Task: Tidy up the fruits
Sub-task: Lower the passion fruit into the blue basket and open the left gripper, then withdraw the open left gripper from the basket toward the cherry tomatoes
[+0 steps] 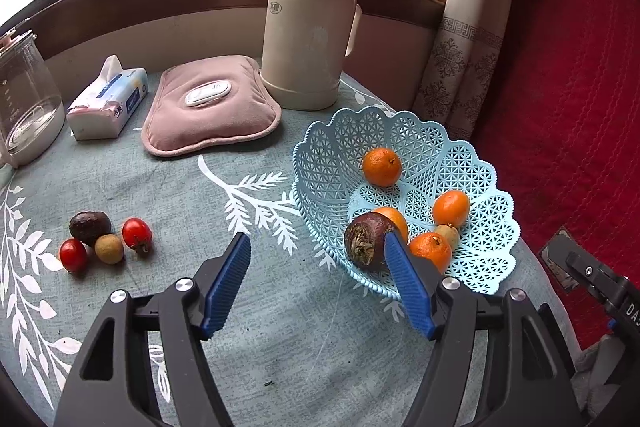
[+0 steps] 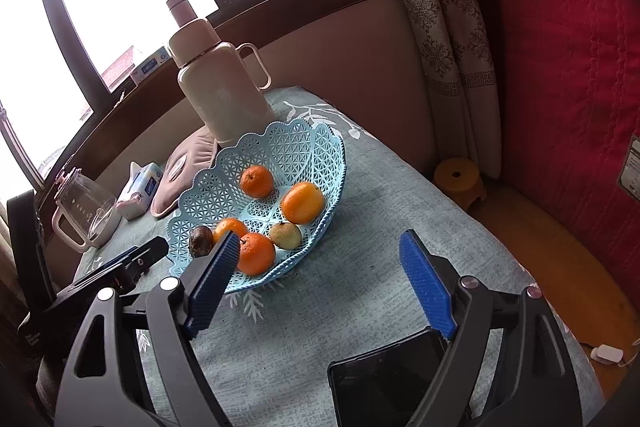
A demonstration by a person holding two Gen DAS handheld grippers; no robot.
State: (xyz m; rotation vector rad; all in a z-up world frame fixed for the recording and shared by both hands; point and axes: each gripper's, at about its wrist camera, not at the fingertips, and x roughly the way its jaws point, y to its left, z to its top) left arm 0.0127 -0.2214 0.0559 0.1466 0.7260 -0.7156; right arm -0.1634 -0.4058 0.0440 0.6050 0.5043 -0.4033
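Note:
A light blue lattice basket (image 1: 472, 163) (image 2: 304, 151) holds several oranges (image 1: 381, 166) (image 2: 302, 203), a dark purple fruit (image 1: 366, 241) (image 2: 200, 241) and a small tan fruit (image 1: 447, 234) (image 2: 285, 235). On the cloth to the left lie a dark fruit (image 1: 89, 227), two red fruits (image 1: 136, 234) and a small tan fruit (image 1: 109, 248). My left gripper (image 1: 318, 247) is open and empty, its right finger beside the basket's dark fruit. My right gripper (image 2: 320, 251) is open and empty, in front of the basket.
A cream thermos (image 1: 310, 27), a pink hot-water bag (image 1: 212, 107), a tissue pack (image 1: 108, 103) and a glass jug (image 1: 28, 107) stand at the back. A black phone (image 2: 384, 383) lies near the table's front. A red cover (image 1: 580, 87) and a small stool (image 2: 460, 179) are to the right.

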